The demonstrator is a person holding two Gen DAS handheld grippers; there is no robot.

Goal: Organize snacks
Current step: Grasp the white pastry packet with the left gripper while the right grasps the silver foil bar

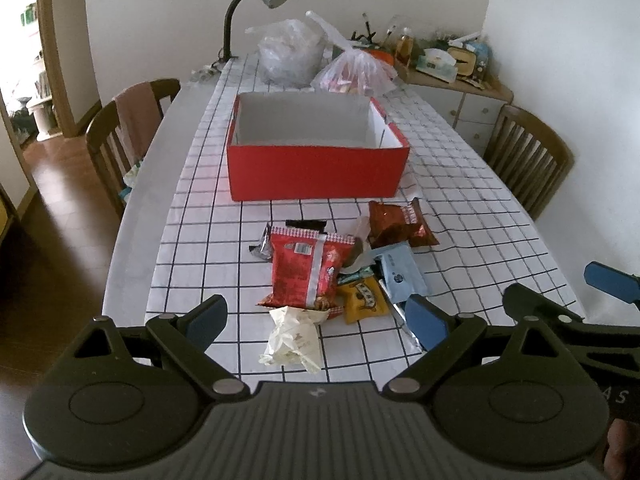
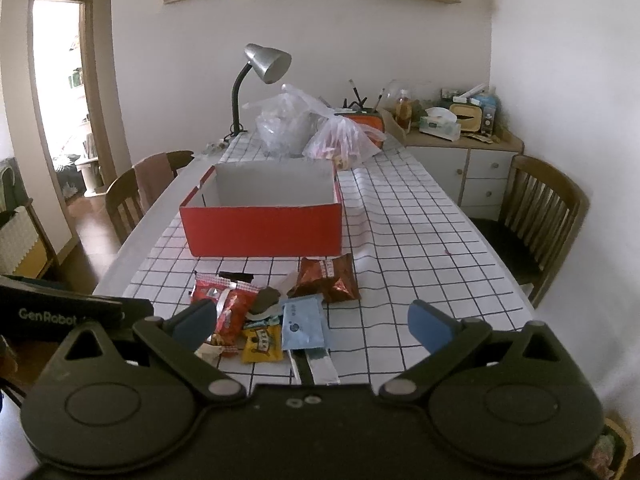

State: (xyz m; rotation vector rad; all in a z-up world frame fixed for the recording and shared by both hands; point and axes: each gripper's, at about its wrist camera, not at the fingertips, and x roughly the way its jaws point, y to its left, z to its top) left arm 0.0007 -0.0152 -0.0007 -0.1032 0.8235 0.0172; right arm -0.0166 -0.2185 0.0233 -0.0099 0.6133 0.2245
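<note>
A long table (image 1: 460, 184) with a white checked cloth fills both views, and on it, toward the far side, stands a red box (image 1: 316, 172) that is open on top and looks empty inside. On the near side of the box lies the pile of snacks, well apart from the box wall. The biggest one is a red packet (image 1: 306, 268); its long axis runs from near to far, almost in line with the left gripper (image 1: 316, 318), which hovers just on the near side of it with its fingers wide apart and nothing between them. So the packet lies straight ahead of these fingers, a little beyond them, and the left hand seems the nearer one for it. To the right of it lie a brown packet (image 1: 400, 224), a light blue sachet (image 1: 402, 276), a small yellow packet (image 1: 364, 300) and, nearest, a crumpled white wrapper (image 1: 290, 338). The right gripper (image 2: 310, 326) is also spread open and empty, over the near right part of the pile, where the blue sachet lies between its fingers in the view.
</note>
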